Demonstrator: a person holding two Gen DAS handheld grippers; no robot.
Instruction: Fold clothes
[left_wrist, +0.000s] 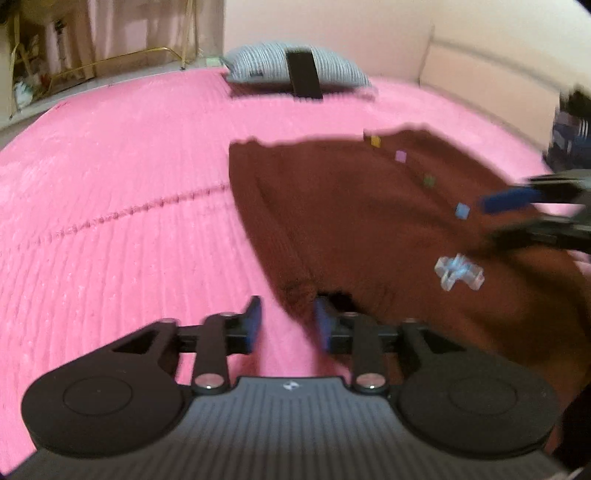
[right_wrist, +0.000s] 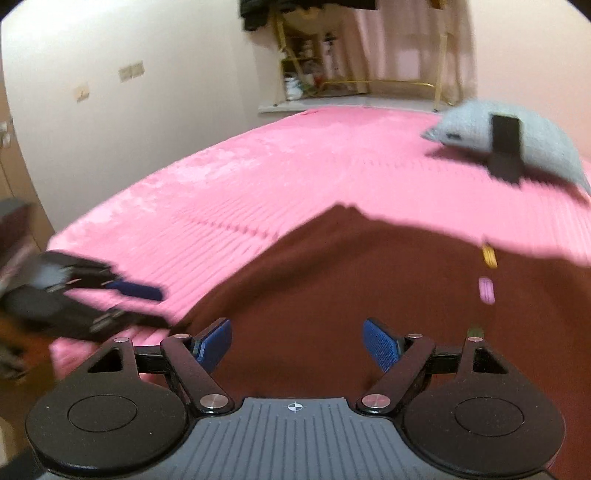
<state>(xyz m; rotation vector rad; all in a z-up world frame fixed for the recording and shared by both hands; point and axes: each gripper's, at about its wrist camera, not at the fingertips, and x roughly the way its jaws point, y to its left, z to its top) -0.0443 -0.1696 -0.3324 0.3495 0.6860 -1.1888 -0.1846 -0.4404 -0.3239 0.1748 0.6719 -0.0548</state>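
Brown garment (left_wrist: 369, 221) lies flat on pink bed (left_wrist: 110, 221) — hem corner at one o'clock, touching left gripper (left_wrist: 288, 321), nearer; fingers part-spread, empty. Right gripper (right_wrist: 297, 341) — spread wide, empty.

A brown garment (left_wrist: 369, 221) with small coloured squares lies on a pink ribbed bedspread (left_wrist: 129, 203) near a grey striped pillow (left_wrist: 266, 62).

Left gripper (left_wrist: 288, 325), jaws apart, hovers at the brown garment's (left_wrist: 369, 221) corner on the pink bedspread (left_wrist: 129, 221).
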